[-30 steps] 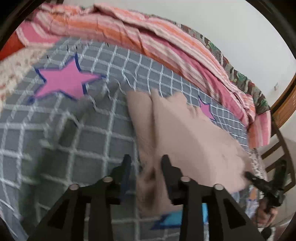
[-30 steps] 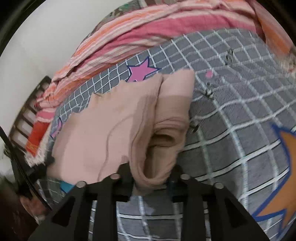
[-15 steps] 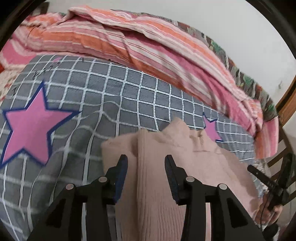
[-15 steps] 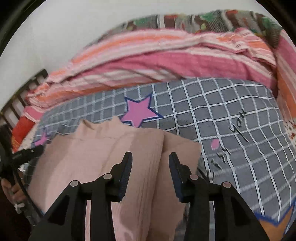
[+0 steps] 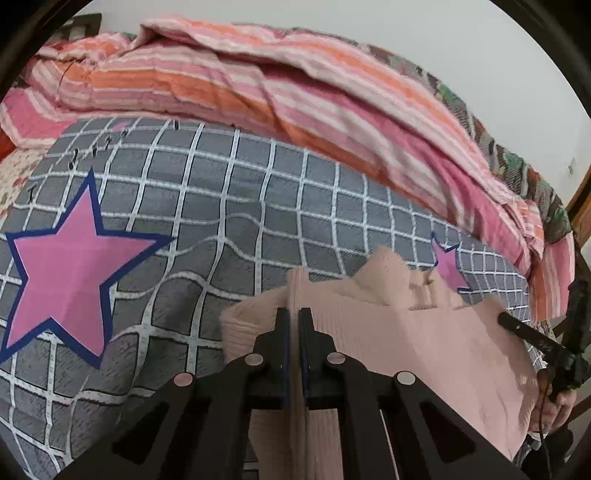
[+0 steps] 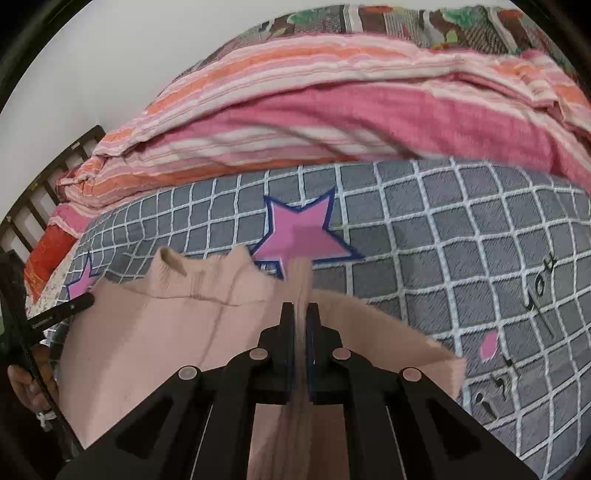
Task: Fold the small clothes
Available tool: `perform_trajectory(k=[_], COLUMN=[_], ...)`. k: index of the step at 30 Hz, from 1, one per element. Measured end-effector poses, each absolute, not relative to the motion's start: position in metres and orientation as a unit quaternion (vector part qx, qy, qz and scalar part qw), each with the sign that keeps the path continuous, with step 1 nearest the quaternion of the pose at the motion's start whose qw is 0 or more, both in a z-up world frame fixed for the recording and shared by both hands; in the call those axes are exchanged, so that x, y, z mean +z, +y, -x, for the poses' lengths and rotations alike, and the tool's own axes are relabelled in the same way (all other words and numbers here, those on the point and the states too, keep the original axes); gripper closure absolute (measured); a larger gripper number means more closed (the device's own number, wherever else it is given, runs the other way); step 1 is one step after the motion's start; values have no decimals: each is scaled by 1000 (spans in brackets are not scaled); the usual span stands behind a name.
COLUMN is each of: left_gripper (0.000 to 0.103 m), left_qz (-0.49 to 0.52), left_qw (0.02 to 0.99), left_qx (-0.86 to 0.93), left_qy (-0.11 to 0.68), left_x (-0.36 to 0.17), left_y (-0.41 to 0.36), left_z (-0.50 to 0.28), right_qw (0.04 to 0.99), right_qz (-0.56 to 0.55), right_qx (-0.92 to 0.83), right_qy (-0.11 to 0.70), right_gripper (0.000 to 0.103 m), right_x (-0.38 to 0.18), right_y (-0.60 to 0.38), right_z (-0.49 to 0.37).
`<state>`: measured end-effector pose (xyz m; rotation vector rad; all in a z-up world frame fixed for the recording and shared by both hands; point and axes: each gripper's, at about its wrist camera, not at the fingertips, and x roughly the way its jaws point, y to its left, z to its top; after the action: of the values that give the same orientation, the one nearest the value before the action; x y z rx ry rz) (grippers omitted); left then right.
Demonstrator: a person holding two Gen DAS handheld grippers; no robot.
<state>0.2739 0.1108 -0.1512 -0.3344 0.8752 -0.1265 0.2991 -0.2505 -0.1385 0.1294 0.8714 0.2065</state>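
A plain white wall (image 5: 424, 33) runs behind the bed; light is soft and even — no hard shadows. The bed carries a grey blanket (image 5: 229, 206) with a white grid and pink stars edged in blue; a pink and orange striped quilt (image 5: 258, 85) lies bunched along the wall side; dark wooden slats of the bed frame (image 6: 40, 192) show at one end — brown wood (image 5: 580, 210) at the other.

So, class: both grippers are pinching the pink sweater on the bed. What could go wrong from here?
1. The left gripper and right gripper each pinch only a thin ridge of the sweater; it may slip out when lifted.
2. The collar lies rumpled, so a fold could trap creases.
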Motion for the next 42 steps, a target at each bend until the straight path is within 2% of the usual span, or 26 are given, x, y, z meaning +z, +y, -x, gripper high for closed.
perform_trajectory(k=[4, 8, 9, 10, 11, 12, 13, 14, 17, 20, 23, 35, 39, 42], left_gripper=[94, 91, 87, 77, 70, 58, 51, 51, 51, 51, 51, 48, 48, 48], left_qz=[130, 132, 133, 133, 133, 135, 142, 148, 159, 156, 134, 172, 188, 200], left_qw=[890, 886, 887, 888, 890, 893, 895, 896, 887, 883, 893, 897, 890, 882], left_qx=[-51, -65, -65, -63, -57, -51, -52, -56, -58, -71, -72, -103, -112, -128], left_qy=[435, 439, 438, 435, 432, 427, 420, 416, 429, 437, 424, 393, 400, 407], left_x=[-155, -146, -144, -141, -139, -138, -138, -140, -152, -164, -172, -184, -177, -171], left_y=[100, 108, 111, 114, 118, 123, 130, 134, 148, 155, 156, 169, 170, 168], left_z=[-280, -268, -264, -258, -254, -249, -243, -239, -233, -231, -227, -225, -218, -208], right_qw=[866, 877, 881, 887, 893, 899, 903, 907, 910, 886, 870, 855, 856, 854], right_qz=[-65, -16, -6, 5, 15, 31, 46, 57, 52, 43, 65, 37, 37, 26], right_qx=[52, 22, 14, 6, 2, -2, -8, -8, 37, 93, 78, 38, 42, 59], right_qy=[493, 480, 474, 461, 449, 436, 426, 417, 409, 451, 482, 515, 514, 517], right_gripper=[97, 87, 87, 87, 82, 77, 67, 64, 64, 64, 64, 66, 66, 71], right_x=[-169, -152, -146, -137, -127, -117, -109, -103, -100, -126, -156, -174, -169, -160], right_y=[-258, -253, -250, -245, -238, -227, -216, -204, -167, -134, -116, -112, -114, -117], right_z=[-321, -308, -304, -296, -289, -280, -273, -267, -254, -254, -266, -325, -318, -288])
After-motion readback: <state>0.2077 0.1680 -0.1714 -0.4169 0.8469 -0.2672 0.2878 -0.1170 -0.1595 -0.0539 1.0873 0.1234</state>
